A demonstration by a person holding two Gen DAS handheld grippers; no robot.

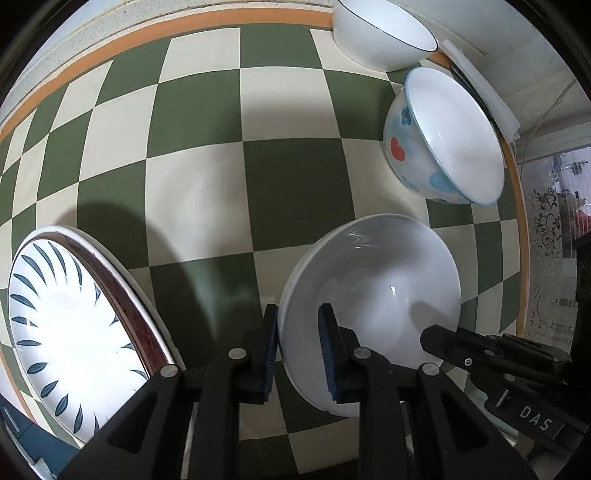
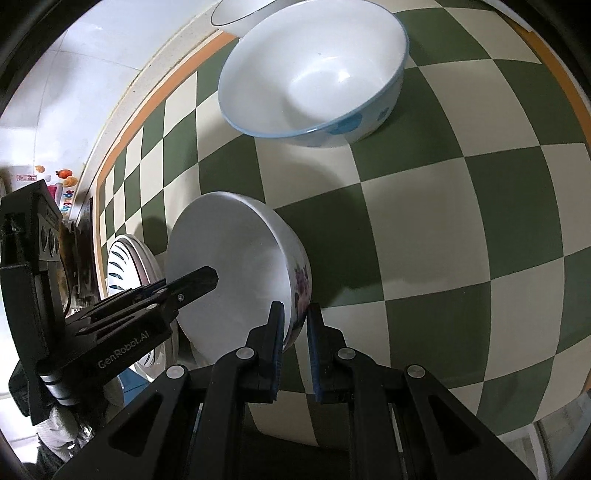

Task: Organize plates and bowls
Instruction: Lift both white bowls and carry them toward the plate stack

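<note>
Gripping the white bowl [image 1: 373, 291] by opposite sides of its rim, I am pinching it with my left gripper [image 1: 300, 354] on one edge and my right gripper [image 2: 295, 343] on the other, pads pressing the wall on both sides. I am holding the bowl over the checked cloth [image 1: 288, 177], between the plates [image 1: 66, 325] to its left and the spotted bowl [image 1: 443, 140] farther right, with a plain bowl [image 1: 384, 33] beyond that.

I am judging the risk as a slip: each grip is catching only a thin strip of glazed rim, so if my two hands are drifting apart or tilting unevenly, the bowl could twist out and drop onto the table, or clip the plates beside it.

I am not seeing the bowl's underside, so whether it is resting on the cloth or hanging clear is hard to tell. How many plates are stacked is also unclear, since the pile is cut off at the frame edge.
</note>
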